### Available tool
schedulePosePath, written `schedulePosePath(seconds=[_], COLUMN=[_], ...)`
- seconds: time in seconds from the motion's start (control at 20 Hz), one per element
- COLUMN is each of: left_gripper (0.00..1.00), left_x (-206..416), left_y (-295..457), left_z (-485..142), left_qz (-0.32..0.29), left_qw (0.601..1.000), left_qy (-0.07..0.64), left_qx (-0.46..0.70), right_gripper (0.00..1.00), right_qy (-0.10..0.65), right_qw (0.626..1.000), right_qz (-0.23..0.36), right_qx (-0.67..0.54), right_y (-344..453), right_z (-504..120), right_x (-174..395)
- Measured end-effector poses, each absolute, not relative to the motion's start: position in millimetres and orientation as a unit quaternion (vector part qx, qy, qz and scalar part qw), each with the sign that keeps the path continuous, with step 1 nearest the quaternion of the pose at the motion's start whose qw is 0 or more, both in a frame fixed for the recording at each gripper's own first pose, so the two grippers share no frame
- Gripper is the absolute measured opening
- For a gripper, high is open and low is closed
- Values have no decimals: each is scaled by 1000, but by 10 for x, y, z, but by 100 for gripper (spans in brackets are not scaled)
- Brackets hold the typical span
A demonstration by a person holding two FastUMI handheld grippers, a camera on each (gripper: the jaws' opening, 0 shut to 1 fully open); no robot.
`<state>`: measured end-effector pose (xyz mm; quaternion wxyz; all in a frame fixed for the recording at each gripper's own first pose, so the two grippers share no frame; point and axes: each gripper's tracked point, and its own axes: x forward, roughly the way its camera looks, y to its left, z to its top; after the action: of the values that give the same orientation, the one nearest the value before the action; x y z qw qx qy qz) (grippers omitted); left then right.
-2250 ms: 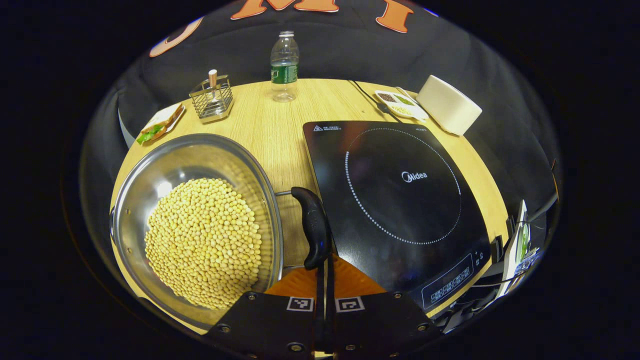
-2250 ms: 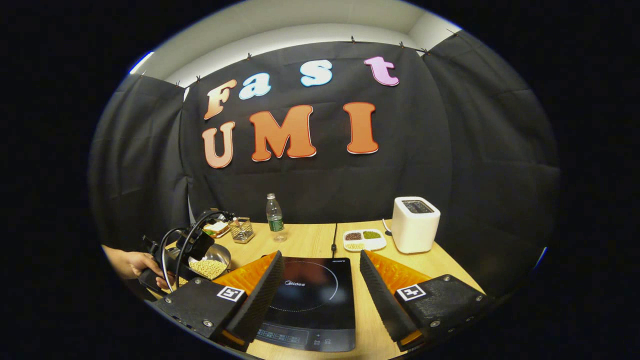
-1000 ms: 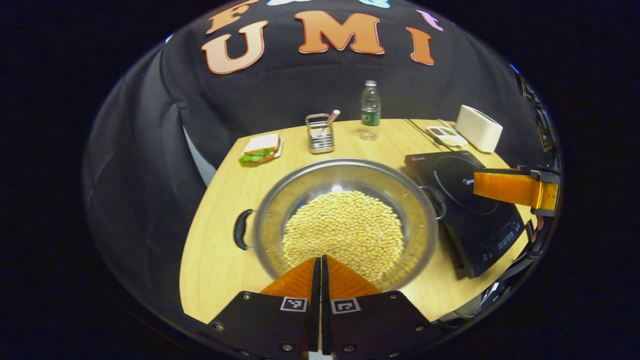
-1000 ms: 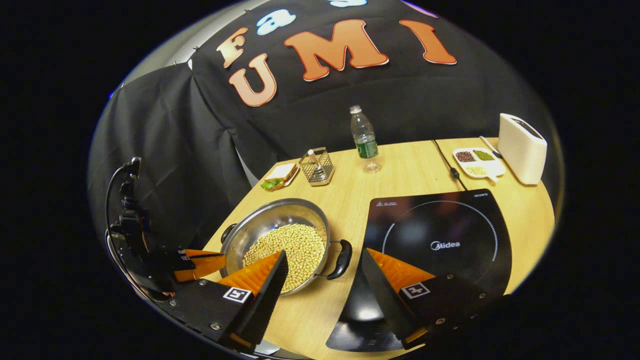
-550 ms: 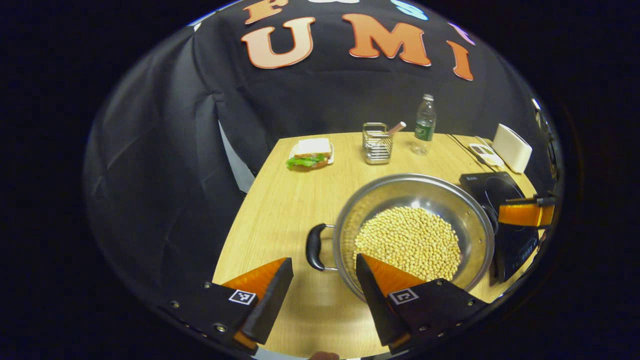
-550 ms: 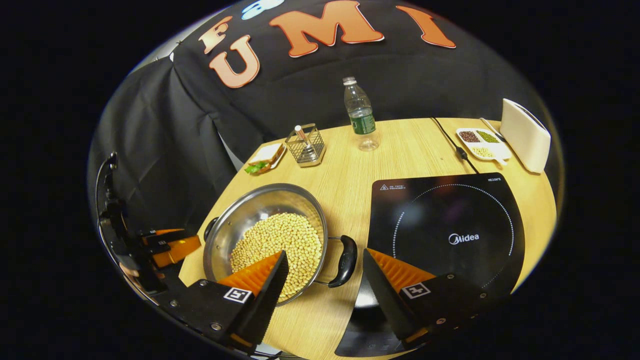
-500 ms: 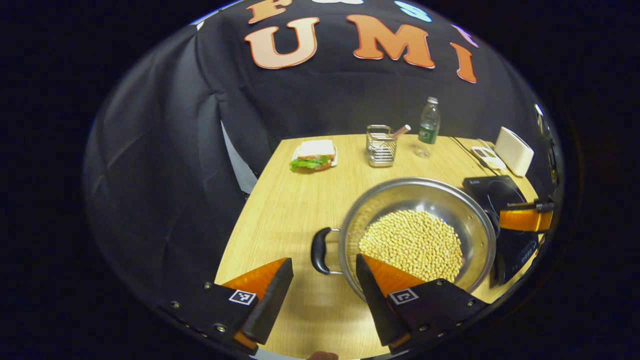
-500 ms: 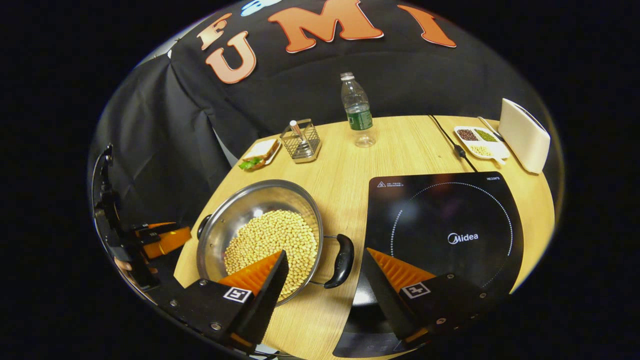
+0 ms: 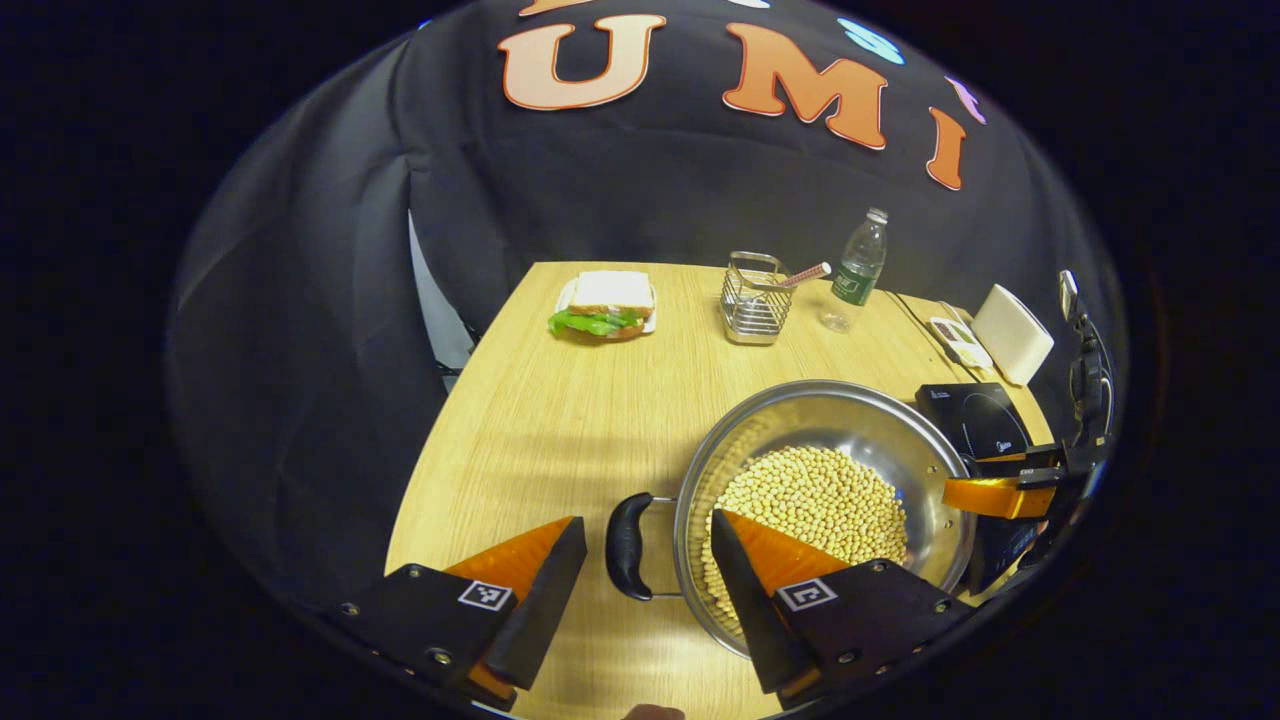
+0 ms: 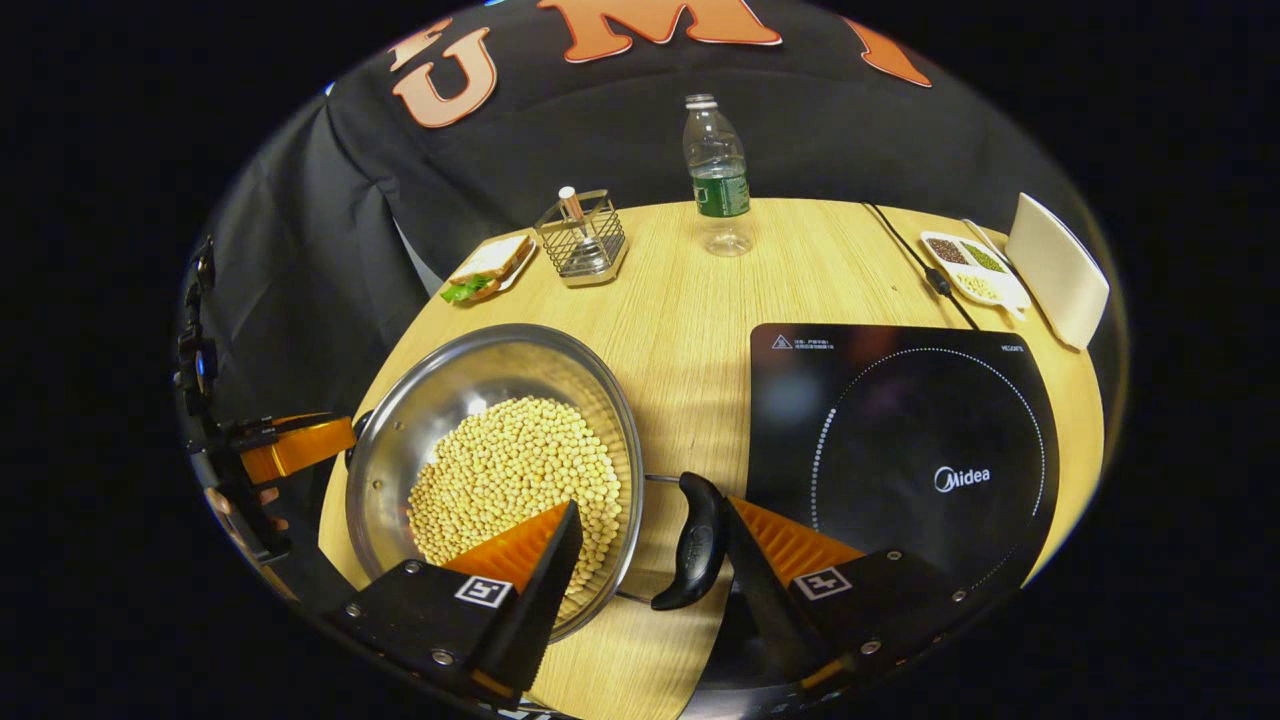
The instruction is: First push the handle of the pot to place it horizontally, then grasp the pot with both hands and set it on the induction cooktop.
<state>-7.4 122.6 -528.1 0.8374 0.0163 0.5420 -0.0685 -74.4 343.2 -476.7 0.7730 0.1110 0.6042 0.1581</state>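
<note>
A pale wooden table [image 10: 690, 330] stood against black cloth. The pot [image 10: 470, 400] of beans sat at the lower left of the right gripper view, beside the cooktop [image 10: 900, 420]. The right gripper [image 10: 648, 540] was spread around the right handle [image 10: 695, 540]; the left gripper [image 9: 638, 545] was spread around the left handle [image 9: 625, 545]. A bottle [image 10: 715, 175], wire holder [image 10: 582, 240] and sandwich [image 10: 485, 268] stood along the far edge.
</note>
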Motion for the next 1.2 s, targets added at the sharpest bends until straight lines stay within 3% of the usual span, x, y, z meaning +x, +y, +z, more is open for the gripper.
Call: schedulePosePath(seconds=[0.4,0.8,0.85,0.9,0.95,1.2], left_gripper=[81,80,80,80,77,66], left_x=[-209,-343,-358,-343,-342,-313], left_y=[1236,1321,1321,1352,1370,1368], left_z=[-5631,-5787,-5799,-5825,-5838,-5859], left_qz=[-68,-46,-43,-36,-30,-26], left_qw=[815,817,819,823,825,841], left_qy=[575,575,572,567,564,541], left_qx=[-16,9,10,10,11,2], right_gripper=[74,74,65,73,65,71], right_qy=[609,595,590,585,583,571], right_qw=[768,788,793,797,799,809], right_qz=[152,144,144,142,140,136], right_qx=[124,69,55,43,41,26], right_y=[3495,3560,3551,3534,3537,3572], right_z=[-4913,-5040,-5066,-5097,-5099,-5166], right_x=[-609,-588,-579,-570,-575,-547])
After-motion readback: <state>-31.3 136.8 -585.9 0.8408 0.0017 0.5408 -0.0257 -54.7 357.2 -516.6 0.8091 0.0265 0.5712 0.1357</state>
